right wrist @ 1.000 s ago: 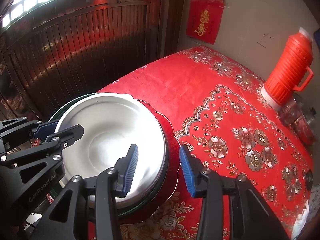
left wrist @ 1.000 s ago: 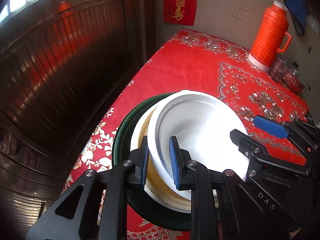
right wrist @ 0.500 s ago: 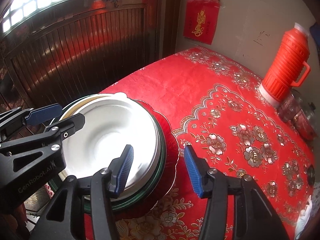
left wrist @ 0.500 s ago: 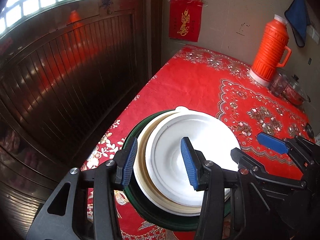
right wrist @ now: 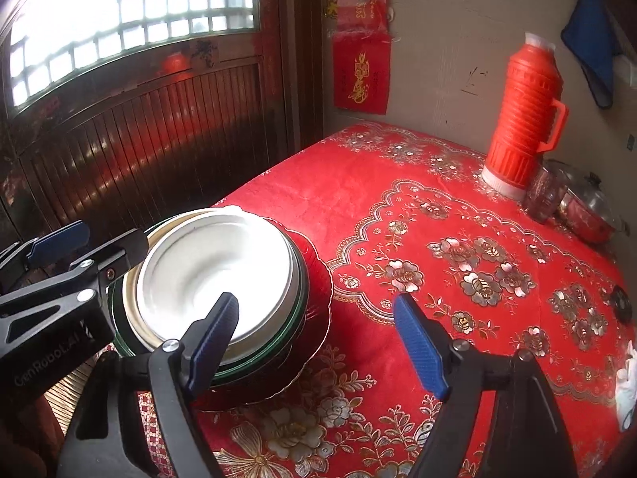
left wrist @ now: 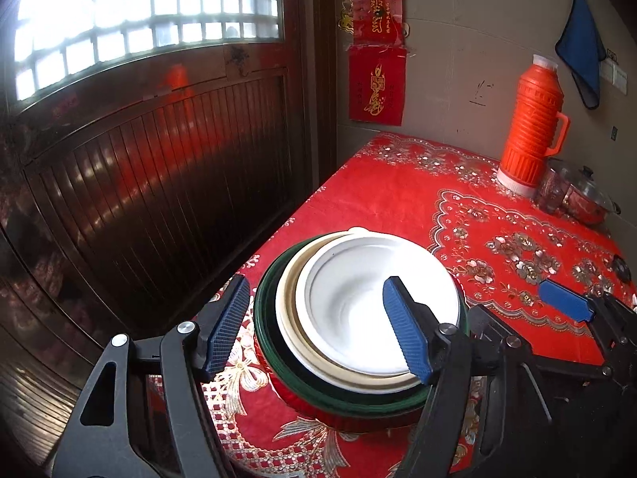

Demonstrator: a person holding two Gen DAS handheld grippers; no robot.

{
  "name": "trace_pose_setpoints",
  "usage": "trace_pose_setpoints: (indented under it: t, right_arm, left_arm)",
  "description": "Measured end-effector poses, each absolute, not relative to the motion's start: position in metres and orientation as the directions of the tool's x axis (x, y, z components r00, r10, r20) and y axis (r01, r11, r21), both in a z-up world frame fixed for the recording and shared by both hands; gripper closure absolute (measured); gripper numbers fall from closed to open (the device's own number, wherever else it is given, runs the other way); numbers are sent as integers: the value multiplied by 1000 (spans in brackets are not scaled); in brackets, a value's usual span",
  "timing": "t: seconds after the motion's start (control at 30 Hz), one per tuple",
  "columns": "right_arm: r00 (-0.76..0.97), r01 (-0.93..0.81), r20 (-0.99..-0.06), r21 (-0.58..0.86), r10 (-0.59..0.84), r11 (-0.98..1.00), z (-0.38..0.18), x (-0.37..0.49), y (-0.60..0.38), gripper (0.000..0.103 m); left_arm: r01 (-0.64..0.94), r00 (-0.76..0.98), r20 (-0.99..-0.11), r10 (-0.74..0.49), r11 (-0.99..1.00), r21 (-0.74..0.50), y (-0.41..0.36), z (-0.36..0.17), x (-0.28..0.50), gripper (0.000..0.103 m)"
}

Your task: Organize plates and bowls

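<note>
A stack of plates sits near the table's left edge: a white plate (left wrist: 370, 302) on top, then a cream plate (left wrist: 288, 298), a dark green plate (left wrist: 264, 318) and a red plate (right wrist: 318, 286) at the bottom. My left gripper (left wrist: 318, 330) hovers just short of the stack with its jaws opening. The stack's near-left rim shows between the blue pads, which touch nothing. My right gripper (right wrist: 318, 344) stands at the stack's right side, jaws opening as well, over the red plate's edge and the tablecloth. Each gripper shows in the other's view: right gripper (left wrist: 529, 318), left gripper (right wrist: 87, 247), white plate (right wrist: 211, 271).
An orange thermos (left wrist: 531, 127) stands at the far right by the wall, next to a glass jar (left wrist: 551, 195) and a lidded pot (left wrist: 585, 199). A blue cloth (left wrist: 581, 51) hangs on the wall. A dark wooden door (left wrist: 159, 167) runs along the table's left edge.
The left gripper, shut on the tilted white plate's rim, has let go. Both grippers have spread their jaws and drawn back and up. The white plate now lies flat on the stack.
</note>
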State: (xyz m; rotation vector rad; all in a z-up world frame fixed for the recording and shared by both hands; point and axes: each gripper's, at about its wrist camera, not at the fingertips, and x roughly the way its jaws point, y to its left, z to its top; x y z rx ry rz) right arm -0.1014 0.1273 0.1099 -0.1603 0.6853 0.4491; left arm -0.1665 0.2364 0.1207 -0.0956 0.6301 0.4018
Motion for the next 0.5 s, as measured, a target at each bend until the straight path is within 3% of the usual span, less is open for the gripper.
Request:
trace_pose_setpoints:
  t: [0.37,0.5]
  right_arm:
    - [700,-433,-625,12,345,901,105,-116,129,22]
    - [702,-440,-620,10,351,898,105,-119,131,22]
  left_arm:
    - [-407,747,-571,340,913,12,238,117,-188,32]
    - [-417,761,-533,369,908,33,234,120,-196,22]
